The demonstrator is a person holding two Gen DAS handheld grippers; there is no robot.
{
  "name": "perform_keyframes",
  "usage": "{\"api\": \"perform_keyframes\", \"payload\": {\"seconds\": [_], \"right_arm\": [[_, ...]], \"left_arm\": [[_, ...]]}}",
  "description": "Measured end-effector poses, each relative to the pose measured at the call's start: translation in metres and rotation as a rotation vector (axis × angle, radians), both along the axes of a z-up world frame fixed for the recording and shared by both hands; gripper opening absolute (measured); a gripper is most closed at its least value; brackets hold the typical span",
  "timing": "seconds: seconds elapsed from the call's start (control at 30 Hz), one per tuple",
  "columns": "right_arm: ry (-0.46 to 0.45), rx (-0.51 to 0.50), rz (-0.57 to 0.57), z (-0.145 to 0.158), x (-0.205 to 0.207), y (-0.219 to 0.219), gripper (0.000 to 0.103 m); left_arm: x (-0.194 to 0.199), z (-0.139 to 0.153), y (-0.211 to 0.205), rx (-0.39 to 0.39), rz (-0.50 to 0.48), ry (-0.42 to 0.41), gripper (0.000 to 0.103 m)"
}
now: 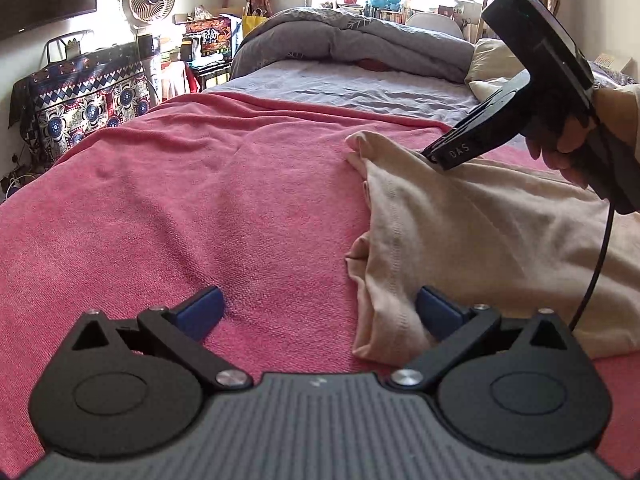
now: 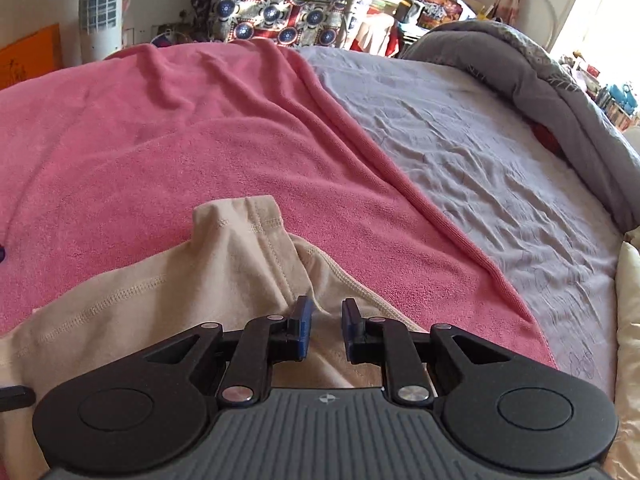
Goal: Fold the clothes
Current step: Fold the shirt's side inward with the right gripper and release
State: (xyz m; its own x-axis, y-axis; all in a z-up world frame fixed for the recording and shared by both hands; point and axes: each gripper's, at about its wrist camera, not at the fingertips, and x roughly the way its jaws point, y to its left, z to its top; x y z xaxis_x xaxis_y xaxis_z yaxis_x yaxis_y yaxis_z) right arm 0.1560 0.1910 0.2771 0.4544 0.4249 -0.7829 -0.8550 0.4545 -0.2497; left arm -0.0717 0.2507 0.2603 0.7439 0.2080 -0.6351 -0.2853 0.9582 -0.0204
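Beige shirt [image 1: 460, 232] sits bunched on the pink blanket [image 1: 180, 200], both grippers empty, left [image 1: 320, 312] gaping, right [image 2: 325, 328] part-open over a fold, so I'd pinch corners before lifting.

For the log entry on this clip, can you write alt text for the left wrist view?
The left gripper, jaws wide open, hovers low at the near edge of a beige garment lying on a pink blanket. Farther along the garment, the right gripper, held in a hand, touches the cloth; a grey duvet lies beyond.
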Motion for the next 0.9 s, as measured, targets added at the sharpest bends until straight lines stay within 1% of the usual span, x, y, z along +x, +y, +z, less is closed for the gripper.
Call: {"api": "perform_keyframes", "payload": {"seconds": [0.03,0.1,0.17,0.2,0.23,0.3,0.37,0.4,0.47,0.5,0.57,0.7,0.8,0.9], "right_arm": [[-0.005,-0.012,0.013,0.000,-0.002,0.000,0.020],[-0.024,-0.035,0.020,0.001,-0.004,0.001,0.026],[-0.048,-0.055,0.009,0.002,-0.004,0.003,0.041],[-0.060,-0.065,0.003,0.002,-0.004,0.004,0.045],[-0.053,-0.068,0.004,0.003,-0.003,0.004,0.047],[-0.015,-0.063,0.012,0.004,-0.001,0.003,0.044],[0.041,-0.042,0.002,0.004,0.004,0.002,0.031],[0.059,-0.034,-0.012,0.003,0.006,0.002,0.030],[0.062,-0.024,-0.029,0.003,0.004,0.002,0.020],[0.055,-0.021,-0.044,0.003,0.002,0.003,0.019],[0.016,-0.021,-0.078,0.003,-0.003,0.004,0.008],[-0.082,-0.017,-0.139,0.007,-0.011,0.007,0.006],[-0.156,-0.006,-0.185,0.009,-0.007,0.009,0.006],[-0.153,0.017,-0.231,0.007,0.004,0.009,0.006]], "left_arm": [[0.000,0.000,0.001,-0.001,0.000,0.000,0.103],[-0.001,-0.001,0.003,-0.001,-0.001,-0.001,0.103],[-0.002,-0.001,0.003,-0.001,0.000,-0.002,0.103],[-0.002,-0.001,0.003,-0.001,-0.001,-0.002,0.103],[-0.002,-0.001,0.004,-0.001,-0.001,-0.003,0.103],[-0.002,-0.001,0.005,-0.001,-0.001,-0.003,0.103],[-0.003,-0.002,0.006,0.000,-0.001,-0.003,0.103],[-0.003,-0.002,0.007,0.000,-0.001,-0.003,0.103],[-0.005,-0.002,0.006,-0.001,-0.001,-0.004,0.103],[-0.005,-0.001,0.006,-0.001,-0.001,-0.004,0.103],[-0.007,-0.001,0.006,-0.001,-0.002,-0.005,0.103],[-0.008,0.000,0.005,-0.002,-0.002,-0.006,0.103],[-0.009,0.000,0.006,-0.003,-0.003,-0.006,0.103],[-0.009,0.001,0.007,-0.003,-0.004,-0.005,0.103]]}}
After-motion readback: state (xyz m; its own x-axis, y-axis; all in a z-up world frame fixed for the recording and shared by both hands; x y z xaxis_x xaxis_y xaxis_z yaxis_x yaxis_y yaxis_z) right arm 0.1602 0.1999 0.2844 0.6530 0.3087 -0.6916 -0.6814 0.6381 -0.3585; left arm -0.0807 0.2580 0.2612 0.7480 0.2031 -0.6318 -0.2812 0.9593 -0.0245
